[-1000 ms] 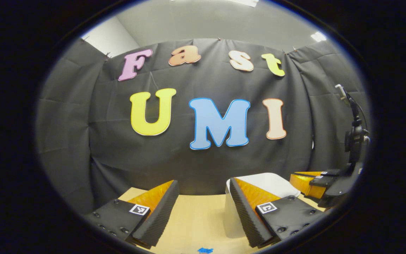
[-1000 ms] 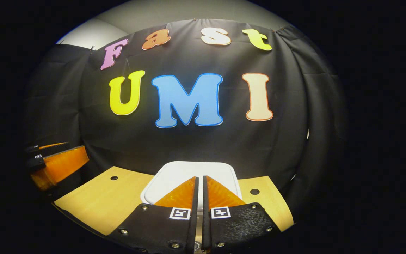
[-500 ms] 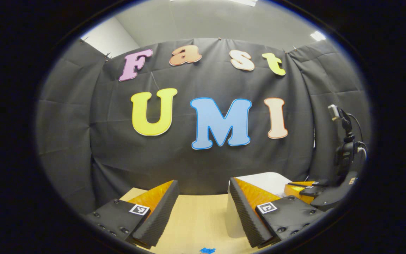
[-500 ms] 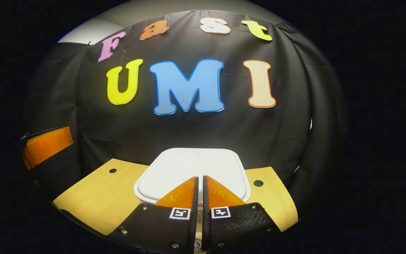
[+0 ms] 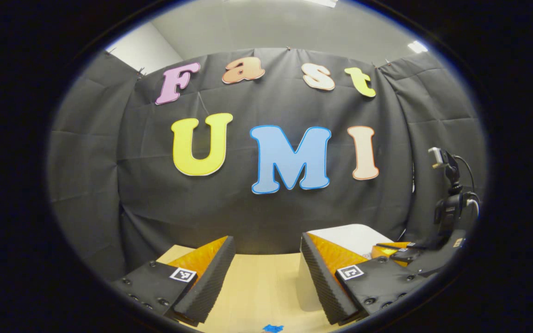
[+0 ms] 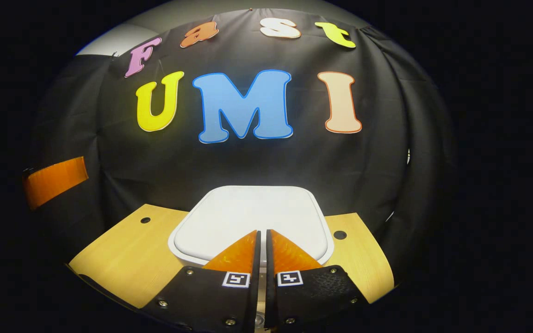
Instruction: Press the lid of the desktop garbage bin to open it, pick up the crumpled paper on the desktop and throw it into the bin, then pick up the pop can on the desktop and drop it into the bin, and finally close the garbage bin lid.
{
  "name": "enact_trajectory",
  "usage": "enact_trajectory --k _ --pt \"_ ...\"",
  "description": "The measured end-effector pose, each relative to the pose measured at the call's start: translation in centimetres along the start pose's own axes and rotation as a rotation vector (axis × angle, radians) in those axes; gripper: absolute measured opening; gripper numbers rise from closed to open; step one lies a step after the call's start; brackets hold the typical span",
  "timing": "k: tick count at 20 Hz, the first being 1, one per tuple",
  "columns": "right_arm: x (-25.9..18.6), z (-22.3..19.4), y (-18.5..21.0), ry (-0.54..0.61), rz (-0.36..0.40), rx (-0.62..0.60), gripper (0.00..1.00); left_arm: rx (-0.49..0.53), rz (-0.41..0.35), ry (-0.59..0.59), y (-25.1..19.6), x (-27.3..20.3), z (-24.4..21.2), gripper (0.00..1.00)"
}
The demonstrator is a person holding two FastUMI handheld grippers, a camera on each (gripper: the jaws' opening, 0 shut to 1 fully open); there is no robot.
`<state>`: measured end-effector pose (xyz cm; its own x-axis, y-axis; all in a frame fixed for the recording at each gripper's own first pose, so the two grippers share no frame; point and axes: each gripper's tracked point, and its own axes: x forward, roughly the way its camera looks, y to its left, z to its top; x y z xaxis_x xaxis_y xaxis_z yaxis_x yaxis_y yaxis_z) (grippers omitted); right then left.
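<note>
**Right jaws closed over bin lid, pre-press**

Our right gripper (image 6: 261, 236) has its jaws pinched together, empty, tips over the near edge of the white bin lid (image 6: 248, 215); contact unclear, probably just above. Lid looks stiff, smooth plastic: we push, not grasp. Left gripper (image 5: 266, 252) gapes wide, empty, beside the bin on the table (image 6: 123, 249).

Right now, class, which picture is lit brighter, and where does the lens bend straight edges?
Left gripper view: brighter, grey cloth folds clear. Right gripper view: dimmer, light pooling on the white bin lid; the desktop edge curves towards the rim.
</note>
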<state>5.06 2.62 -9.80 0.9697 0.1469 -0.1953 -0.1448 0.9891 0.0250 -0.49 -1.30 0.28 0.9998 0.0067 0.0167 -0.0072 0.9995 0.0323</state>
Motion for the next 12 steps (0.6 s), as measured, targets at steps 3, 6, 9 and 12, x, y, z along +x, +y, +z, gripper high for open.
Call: enact_trajectory --k 3,6,9,12 --pt "0.06 -0.11 0.05 -0.004 -0.003 0.005 0.07 -0.004 -0.001 0.004 -0.16 0.15 -0.18 0.95" --pt "0.08 -0.14 0.09 -0.014 -0.005 -0.001 0.07 -0.008 -0.003 0.007 -0.21 0.19 -0.38 0.95" --pt "0.06 -0.29 0.06 -0.019 -0.007 0.005 0.08 -0.012 -0.004 0.01 -0.27 0.26 -0.55 0.94" --pt "0.15 -0.49 0.21 -0.018 -0.009 -0.002 0.08 -0.012 -0.005 0.011 -0.3 0.27 -0.55 0.95"
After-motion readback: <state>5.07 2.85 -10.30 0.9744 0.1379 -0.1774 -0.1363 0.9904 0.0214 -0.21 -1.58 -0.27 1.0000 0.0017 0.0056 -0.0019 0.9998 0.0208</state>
